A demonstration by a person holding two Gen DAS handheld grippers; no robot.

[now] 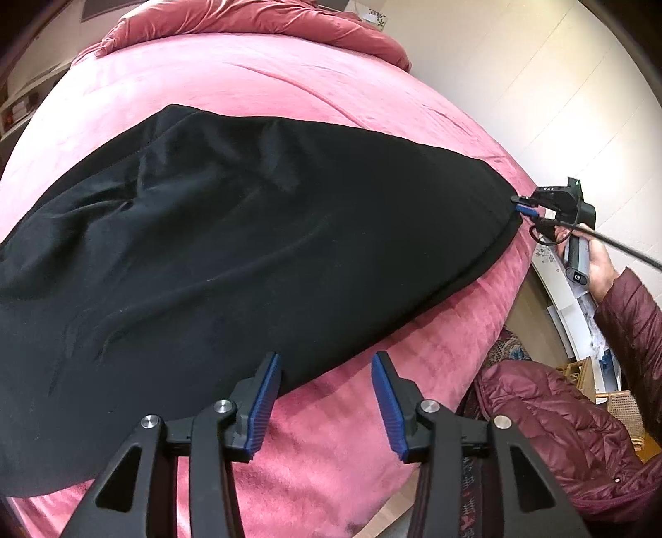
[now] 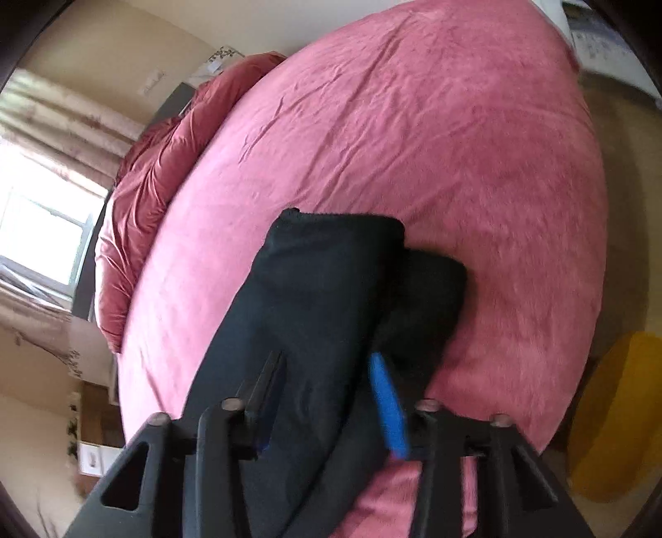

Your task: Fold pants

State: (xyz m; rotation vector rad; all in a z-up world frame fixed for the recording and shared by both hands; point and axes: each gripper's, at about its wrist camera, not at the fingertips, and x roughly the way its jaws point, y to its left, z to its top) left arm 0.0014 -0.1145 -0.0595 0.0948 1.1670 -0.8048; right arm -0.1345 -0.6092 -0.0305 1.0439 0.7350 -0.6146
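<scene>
Pinching pants [image 1: 231, 231], right gripper [image 1: 522, 205] angles downward.

I note the pants [image 1: 231, 248] as matt black knit cloth, soft and lightly creased, lying on a pink plush bedspread [image 1: 256, 82] with a short velvety nap; the bunched duvet [image 1: 256, 20] at the bed's far edge looks like smoother, faintly shiny velvet. My left gripper [image 1: 327, 407] reads as matt black plastic with ribbed blue rubbery pads [image 1: 262, 407] and bright metal pivot pins. The sleeve [image 1: 579, 434] is quilted maroon fabric with a slight sheen.
</scene>
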